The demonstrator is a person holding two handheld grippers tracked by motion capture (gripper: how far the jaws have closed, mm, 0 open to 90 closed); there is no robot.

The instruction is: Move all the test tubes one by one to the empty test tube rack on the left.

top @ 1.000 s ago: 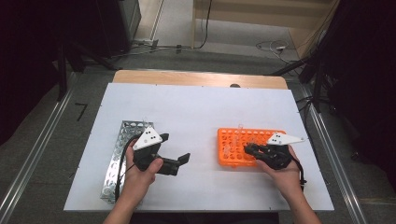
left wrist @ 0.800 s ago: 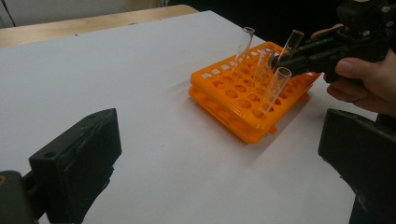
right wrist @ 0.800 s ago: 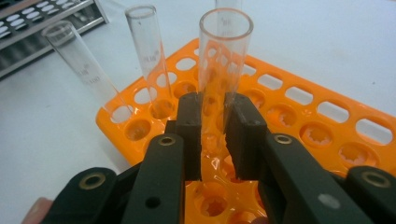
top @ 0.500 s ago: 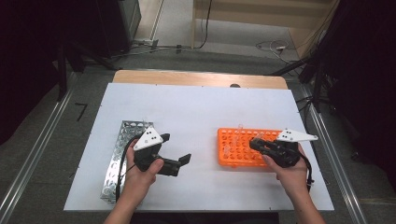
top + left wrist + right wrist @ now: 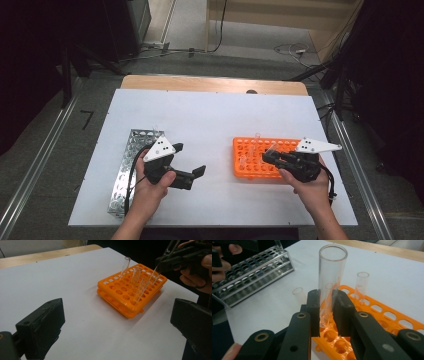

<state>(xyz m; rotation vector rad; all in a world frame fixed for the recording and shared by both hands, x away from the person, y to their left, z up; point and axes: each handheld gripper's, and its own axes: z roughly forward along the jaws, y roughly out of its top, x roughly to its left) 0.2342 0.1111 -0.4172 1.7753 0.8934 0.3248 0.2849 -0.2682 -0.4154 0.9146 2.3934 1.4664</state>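
The right gripper (image 5: 325, 312) is clenched on a clear glass test tube (image 5: 330, 277), its black jaws pinching the tube's lower half while the rounded bottom hangs just above the holes of the orange plastic tube rack (image 5: 260, 158). The tube's long axis stands nearly upright, open mouth on top, leaning slightly in the left gripper view. Judging from this, the coming move turns on that axis: the tube is free of the rack, and the perforated metal rack (image 5: 130, 165) lies well apart to the person's left, across bare white worktop (image 5: 215, 120). The left gripper (image 5: 187, 172) is the nearer one to that metal rack; it hovers just beside it, jaws spread wide and empty.

Three more clear tubes (image 5: 136, 278) stand tilted in the orange rack, smooth and glossy against its matte moulded grid. The metal rack is shiny, two-tiered, with rows of round holes; a tube seems to stand at its far end
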